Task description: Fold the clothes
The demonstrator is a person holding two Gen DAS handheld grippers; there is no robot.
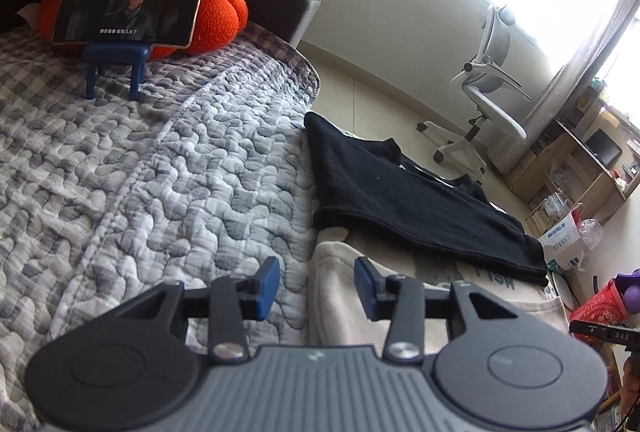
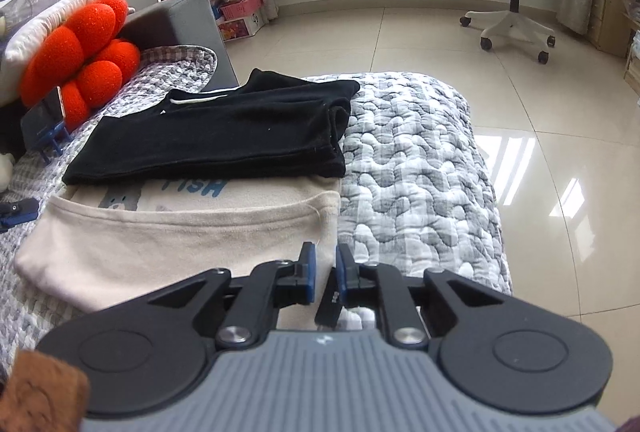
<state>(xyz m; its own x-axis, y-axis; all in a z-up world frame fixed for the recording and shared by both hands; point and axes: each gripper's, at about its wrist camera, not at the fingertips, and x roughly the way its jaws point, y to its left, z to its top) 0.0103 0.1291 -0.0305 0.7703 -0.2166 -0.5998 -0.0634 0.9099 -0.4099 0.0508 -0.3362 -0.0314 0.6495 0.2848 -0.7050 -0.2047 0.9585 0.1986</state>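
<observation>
Two garments lie folded on your quilt: the black garment overlapping the cream shirt. Your left gripper gapes wide and empty; your right gripper stands narrowly parted, apparently holding nothing. Snagging the cream edge would undo both folds.

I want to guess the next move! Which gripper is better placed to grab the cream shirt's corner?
Probably right. The right gripper sits at the near corner of the folded cream cotton shirt, jaws nearly closed around its edge. The left gripper hangs wide open beside the shirt's other edge.
</observation>
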